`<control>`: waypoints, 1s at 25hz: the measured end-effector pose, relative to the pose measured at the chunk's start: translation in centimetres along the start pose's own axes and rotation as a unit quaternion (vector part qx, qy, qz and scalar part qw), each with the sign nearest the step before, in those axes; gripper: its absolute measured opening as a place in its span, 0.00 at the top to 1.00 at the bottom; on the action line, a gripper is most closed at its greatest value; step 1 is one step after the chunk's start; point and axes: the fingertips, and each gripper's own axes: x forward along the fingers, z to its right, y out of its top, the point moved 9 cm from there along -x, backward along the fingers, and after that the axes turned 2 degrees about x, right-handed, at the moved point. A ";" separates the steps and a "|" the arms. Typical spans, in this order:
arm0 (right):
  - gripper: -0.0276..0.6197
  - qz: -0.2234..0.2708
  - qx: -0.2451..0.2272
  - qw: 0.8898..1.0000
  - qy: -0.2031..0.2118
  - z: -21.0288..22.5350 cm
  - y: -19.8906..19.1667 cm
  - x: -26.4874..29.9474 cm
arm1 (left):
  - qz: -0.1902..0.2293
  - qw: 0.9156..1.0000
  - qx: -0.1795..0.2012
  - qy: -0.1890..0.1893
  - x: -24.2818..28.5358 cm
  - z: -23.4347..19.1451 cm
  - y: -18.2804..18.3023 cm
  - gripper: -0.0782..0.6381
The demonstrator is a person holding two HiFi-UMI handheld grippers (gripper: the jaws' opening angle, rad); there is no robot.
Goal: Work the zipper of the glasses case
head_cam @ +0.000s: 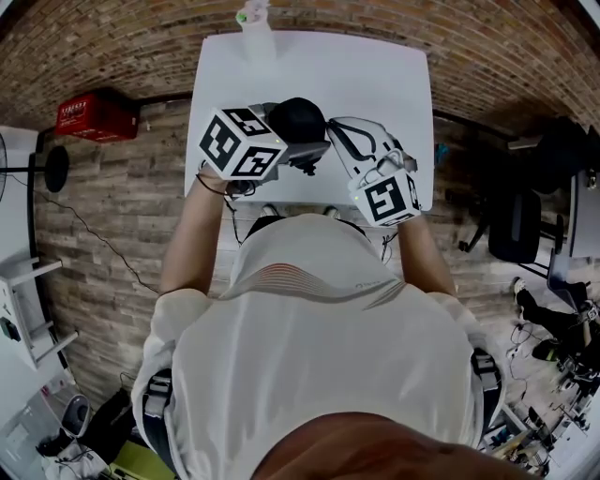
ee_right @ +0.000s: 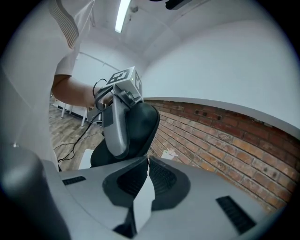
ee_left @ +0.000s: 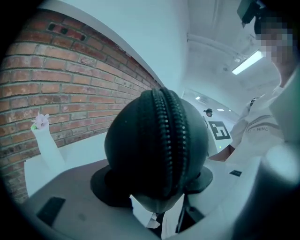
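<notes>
A black, rounded glasses case (head_cam: 298, 120) hangs in the air over the near edge of the white table (head_cam: 375, 84). My left gripper (head_cam: 298, 150) is shut on it, one pad on each side. In the left gripper view the case (ee_left: 154, 150) fills the middle, and its closed zipper (ee_left: 171, 140) runs straight down toward the camera. In the right gripper view a grey finger (ee_right: 117, 126) of the left gripper lies along the case (ee_right: 140, 126). My right gripper (ee_right: 145, 161) is shut, its tips at the case's lower edge. No zipper pull shows between them.
A white bottle with a green cap (head_cam: 255, 28) stands at the table's far edge (ee_left: 47, 140). A brick wall runs behind the table. On the floor are a red crate (head_cam: 98, 114) at the left and a black chair (head_cam: 516, 225) at the right.
</notes>
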 end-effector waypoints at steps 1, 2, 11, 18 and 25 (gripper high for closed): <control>0.86 0.000 -0.001 1.000 0.000 0.0 0.1 0.0 | -0.010 1.000 0.006 0.001 0.2 0.1 -0.1 0.52; 0.86 0.000 0.000 1.000 0.000 0.1 0.2 -0.1 | -0.021 1.000 0.012 0.002 0.5 0.1 -0.3 0.52; 0.86 -0.012 -0.021 1.000 -0.011 -0.2 -0.5 0.0 | -0.109 0.993 0.047 0.011 3.4 -0.1 -3.1 0.52; 0.86 -0.023 -0.061 0.998 -0.002 -0.6 -0.3 0.1 | -0.171 0.982 0.074 0.023 4.3 -0.4 -4.1 0.52; 0.86 -0.038 -0.117 0.992 0.025 -1.8 -0.7 0.2 | -0.254 0.962 0.101 0.026 5.4 -0.4 -5.8 0.52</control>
